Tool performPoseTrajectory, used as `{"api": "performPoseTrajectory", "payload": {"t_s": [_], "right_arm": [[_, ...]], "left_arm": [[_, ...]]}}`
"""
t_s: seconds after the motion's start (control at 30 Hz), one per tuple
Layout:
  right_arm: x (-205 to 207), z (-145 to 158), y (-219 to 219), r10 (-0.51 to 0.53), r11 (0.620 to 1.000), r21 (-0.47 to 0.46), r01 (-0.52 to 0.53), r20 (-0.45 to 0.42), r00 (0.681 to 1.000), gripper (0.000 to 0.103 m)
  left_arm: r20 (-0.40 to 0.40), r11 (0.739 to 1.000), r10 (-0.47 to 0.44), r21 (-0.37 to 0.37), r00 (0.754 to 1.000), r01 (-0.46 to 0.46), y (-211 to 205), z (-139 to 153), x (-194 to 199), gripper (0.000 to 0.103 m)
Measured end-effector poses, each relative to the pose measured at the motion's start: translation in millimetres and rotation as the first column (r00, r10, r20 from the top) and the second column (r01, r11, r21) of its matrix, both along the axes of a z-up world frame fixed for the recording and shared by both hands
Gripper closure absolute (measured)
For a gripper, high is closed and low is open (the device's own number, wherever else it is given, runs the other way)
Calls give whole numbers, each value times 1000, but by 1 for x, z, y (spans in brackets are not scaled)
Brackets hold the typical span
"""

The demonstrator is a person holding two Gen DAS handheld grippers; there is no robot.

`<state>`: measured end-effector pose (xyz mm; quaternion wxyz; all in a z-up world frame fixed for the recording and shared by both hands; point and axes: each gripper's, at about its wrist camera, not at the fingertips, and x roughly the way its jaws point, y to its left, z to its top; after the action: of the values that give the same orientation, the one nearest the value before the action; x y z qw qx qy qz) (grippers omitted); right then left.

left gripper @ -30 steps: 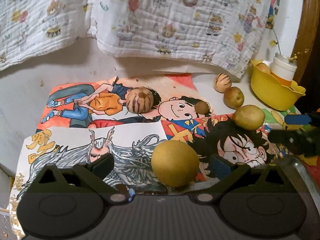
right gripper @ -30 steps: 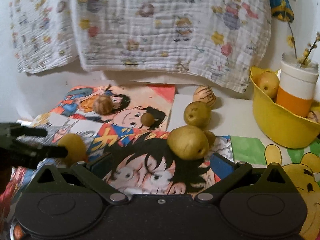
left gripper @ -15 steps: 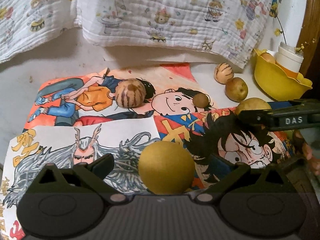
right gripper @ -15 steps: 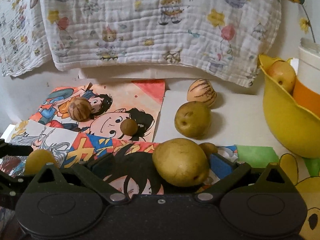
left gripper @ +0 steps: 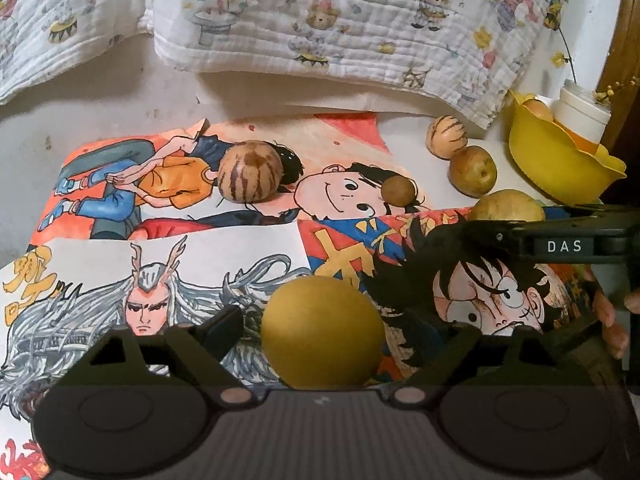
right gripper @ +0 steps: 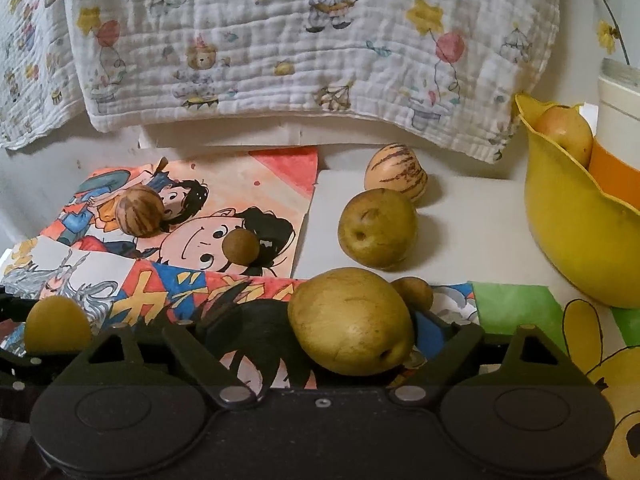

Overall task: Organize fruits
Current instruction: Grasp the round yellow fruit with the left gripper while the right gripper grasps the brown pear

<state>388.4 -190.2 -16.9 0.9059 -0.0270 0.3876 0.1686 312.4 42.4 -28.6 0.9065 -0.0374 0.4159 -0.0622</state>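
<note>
Left wrist view: left gripper [left gripper: 320, 332] spread wide, a round yellow fruit [left gripper: 322, 334] sitting between its fingers on the cartoon posters [left gripper: 168, 256], no contact visible on either side. Ahead of the fingertips, a striped brown fruit [left gripper: 250, 172]; ahead and to the right, a small brown fruit [left gripper: 398, 191], then two more fruits near the yellow bowl [left gripper: 560, 168] at far right. The right gripper [left gripper: 560, 246] crosses in from the right, marked DAS, partly hiding a pale pear [left gripper: 506, 206]. Right wrist view: right gripper [right gripper: 328, 340] also wide, that pear [right gripper: 352, 322] lying between its fingers, closer to the right one; touching or not, cannot tell. A small fruit [right gripper: 414, 290] tucked behind the pear shows only here, as does the apple [right gripper: 566, 134] inside the bowl [right gripper: 576, 236], ahead to the right. The yellow fruit appears at far left. Judgement: both hands are at the grasp step, each bracketing one fruit. Next move calls for closing gently on round, rollable fruit, then lifting and carrying toward the bowl, right hand having the shorter path.
</note>
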Motion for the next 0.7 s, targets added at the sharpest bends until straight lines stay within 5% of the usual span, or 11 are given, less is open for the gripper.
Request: {"api": "performPoseTrajectory", "payload": {"t_s": [0.47, 0.7], "right_arm": [[-22, 2, 22, 109, 993, -60, -105, 68, 992, 25], [-30, -7, 36, 153, 972, -198, -130, 103, 983, 34]], "left_arm": [[-2, 1000, 15, -17, 1000, -15, 3, 0, 2, 38], [0, 999, 20, -25, 1000, -20, 3, 0, 1, 40]]}}
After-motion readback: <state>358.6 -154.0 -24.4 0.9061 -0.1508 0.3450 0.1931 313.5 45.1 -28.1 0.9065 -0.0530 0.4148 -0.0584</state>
